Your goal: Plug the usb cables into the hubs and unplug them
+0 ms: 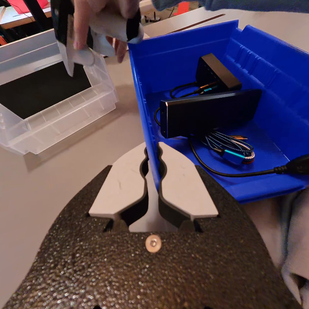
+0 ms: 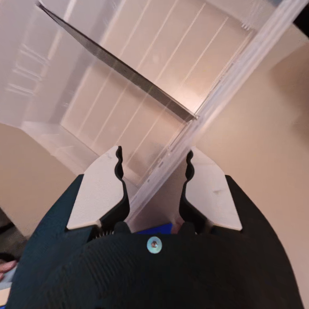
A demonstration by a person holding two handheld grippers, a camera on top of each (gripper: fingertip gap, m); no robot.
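Both wrist views close; share clear bin (image 1: 55, 117).

Blue bin (image 1: 175, 55) wall blocks side; top open

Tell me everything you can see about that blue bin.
The blue bin looks like glossy moulded plastic, open-topped, with ribbed inner walls. It sits on the pale table beside a clear bin. Inside lie two dark hubs and coiled cables. The left gripper is closed on its near side wall, one finger inside, one outside.
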